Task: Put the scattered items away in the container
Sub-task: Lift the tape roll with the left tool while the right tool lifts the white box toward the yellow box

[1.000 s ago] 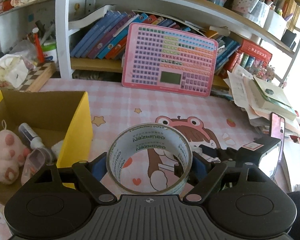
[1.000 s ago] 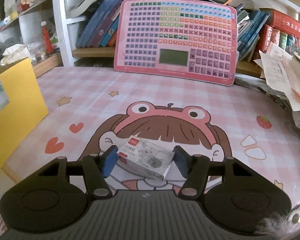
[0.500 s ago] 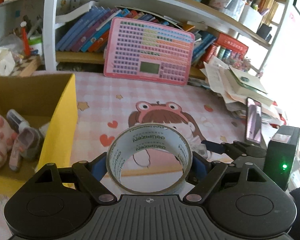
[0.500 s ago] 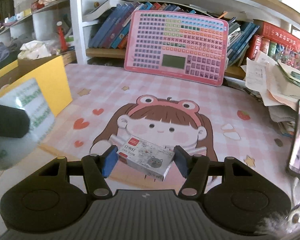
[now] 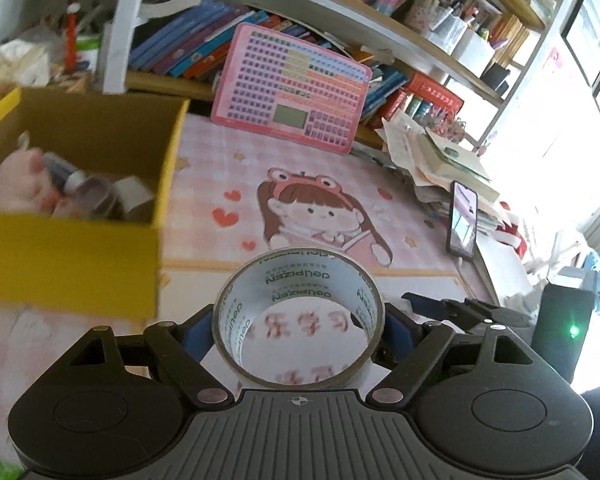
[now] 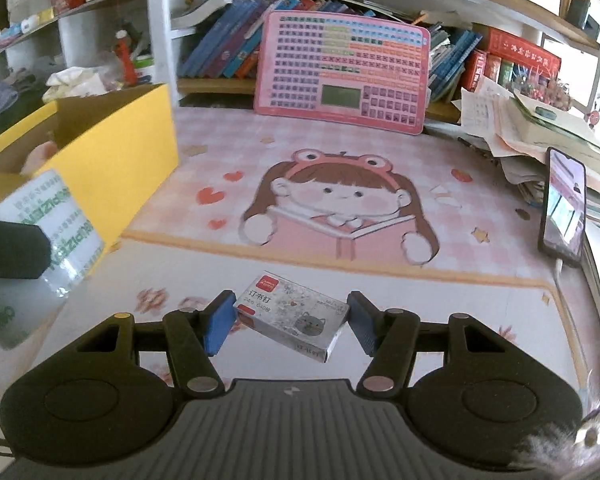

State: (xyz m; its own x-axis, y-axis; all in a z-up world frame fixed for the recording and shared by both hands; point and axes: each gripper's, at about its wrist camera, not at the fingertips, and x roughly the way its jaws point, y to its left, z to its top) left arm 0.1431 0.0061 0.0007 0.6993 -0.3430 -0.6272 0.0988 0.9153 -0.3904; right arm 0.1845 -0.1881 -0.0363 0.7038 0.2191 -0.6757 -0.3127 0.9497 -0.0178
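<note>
two items are in hand, none yet dropped: the left gripper point(image 5: 299, 326) is clamped on the tape roll point(image 5: 299, 320), the right gripper point(image 6: 291, 317) on the staple box point(image 6: 292, 314), both above the mat. beyond, the yellow box point(image 5: 72, 258) already holds a plush paw point(image 5: 18, 184) and small bits.

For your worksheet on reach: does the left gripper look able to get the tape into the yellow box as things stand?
Probably yes. The left gripper holds the tape lifted, and the box sits open-topped just to its left, with nothing visible between them.
</note>
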